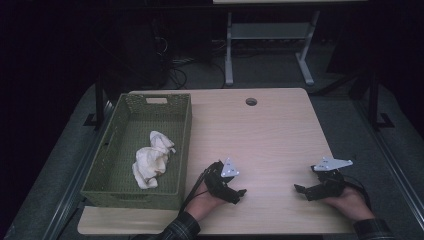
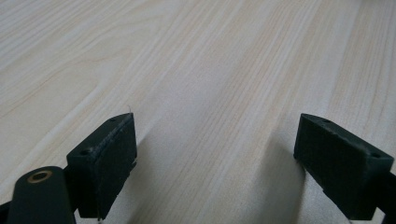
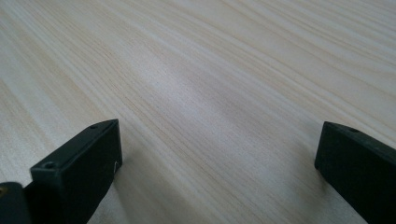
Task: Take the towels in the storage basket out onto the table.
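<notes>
A dim room surrounds a pale wooden tabletop [image 1: 260, 130]. Along its left edge stands a green basket [image 1: 182, 150] with a crumpled white cloth [image 1: 152, 160] inside. Both grippers rest near the front edge, left gripper [image 1: 240, 194] and right gripper [image 1: 300, 189], fingers [image 2: 105, 161] released and empty. This looks like a resting pause; next would be reaching left into the basket for the cloth.

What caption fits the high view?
Both tongs rest open on table; cloth lies in green basket.
</notes>
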Available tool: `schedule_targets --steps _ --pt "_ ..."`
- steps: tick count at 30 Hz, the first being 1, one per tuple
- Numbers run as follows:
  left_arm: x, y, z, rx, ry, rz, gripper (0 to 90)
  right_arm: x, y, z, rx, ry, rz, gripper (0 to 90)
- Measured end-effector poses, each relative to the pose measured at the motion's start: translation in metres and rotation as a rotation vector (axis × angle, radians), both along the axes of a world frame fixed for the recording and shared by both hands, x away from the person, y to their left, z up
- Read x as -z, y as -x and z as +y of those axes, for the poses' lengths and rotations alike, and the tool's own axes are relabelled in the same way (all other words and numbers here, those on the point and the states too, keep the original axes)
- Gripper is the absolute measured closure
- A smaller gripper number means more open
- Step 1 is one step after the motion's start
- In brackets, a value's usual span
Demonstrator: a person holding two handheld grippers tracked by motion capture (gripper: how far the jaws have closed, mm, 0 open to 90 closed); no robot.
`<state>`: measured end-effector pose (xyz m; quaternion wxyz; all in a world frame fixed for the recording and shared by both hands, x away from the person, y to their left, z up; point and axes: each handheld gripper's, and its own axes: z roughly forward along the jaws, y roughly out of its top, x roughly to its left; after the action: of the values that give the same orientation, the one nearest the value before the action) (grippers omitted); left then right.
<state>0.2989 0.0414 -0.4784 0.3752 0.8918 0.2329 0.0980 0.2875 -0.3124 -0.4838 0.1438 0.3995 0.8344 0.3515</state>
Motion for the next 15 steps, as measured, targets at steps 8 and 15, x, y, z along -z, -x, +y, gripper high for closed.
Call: schedule_targets --steps 8,15 --pt "-0.0031 -0.0014 -0.0022 -0.027 -0.025 0.018 12.8 0.0000 0.0005 0.0003 0.003 0.000 -0.001 0.1" --pt "-0.0079 -0.0023 0.0015 -0.030 -0.018 0.029 12.9 -0.0001 0.0005 0.0002 -0.002 0.000 -0.001 0.1"
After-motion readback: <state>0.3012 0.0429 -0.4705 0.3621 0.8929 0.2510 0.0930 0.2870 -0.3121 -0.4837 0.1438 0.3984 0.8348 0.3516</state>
